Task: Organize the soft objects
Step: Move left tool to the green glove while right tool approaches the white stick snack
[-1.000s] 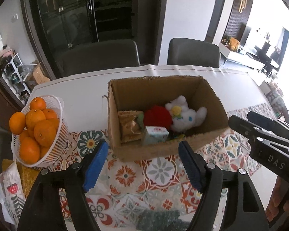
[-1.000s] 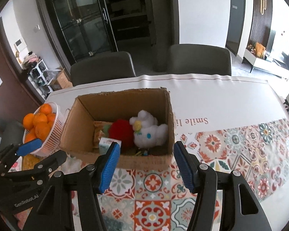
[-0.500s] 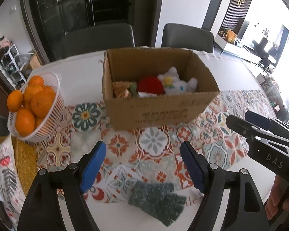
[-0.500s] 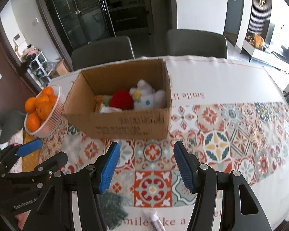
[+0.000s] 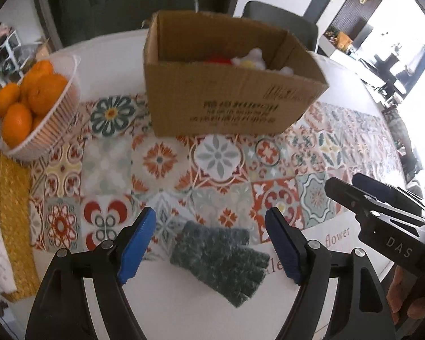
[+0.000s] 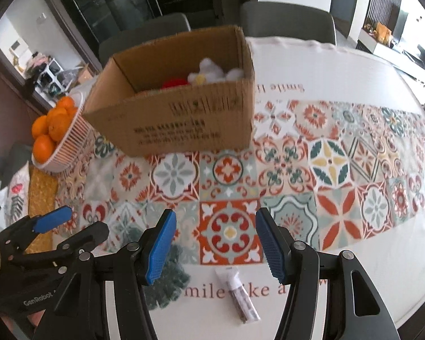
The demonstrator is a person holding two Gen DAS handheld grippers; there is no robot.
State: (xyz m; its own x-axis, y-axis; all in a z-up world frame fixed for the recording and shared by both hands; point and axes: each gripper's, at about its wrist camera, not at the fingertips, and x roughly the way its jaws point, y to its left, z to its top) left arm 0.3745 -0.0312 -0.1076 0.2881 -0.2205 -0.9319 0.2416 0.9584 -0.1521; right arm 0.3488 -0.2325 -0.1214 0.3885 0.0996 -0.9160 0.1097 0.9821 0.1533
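Observation:
A grey-green knitted glove (image 5: 221, 257) lies flat on the white near part of the table, between and just beyond the fingers of my open, empty left gripper (image 5: 209, 249). It also shows in the right wrist view (image 6: 167, 280), partly hidden behind the left finger. A cardboard box (image 5: 226, 104) stands further back and holds a white plush toy (image 5: 255, 58) and a red soft thing (image 6: 174, 82). My right gripper (image 6: 215, 248) is open and empty, above the table to the right of the glove. It also shows at the right edge of the left wrist view (image 5: 362, 189).
A white basket of oranges (image 5: 39, 107) stands at the left, by a yellow woven mat (image 5: 11, 212). A small white tube (image 6: 240, 294) lies near the front edge, right of the glove. Two grey chairs (image 6: 286, 19) stand behind the table. The patterned cloth (image 6: 311, 170) covers the middle.
Both grippers have pulled back toward the near edge and lowered. The box now looks further away, and the glove has come between the left fingers. The tube has come into the right wrist view.

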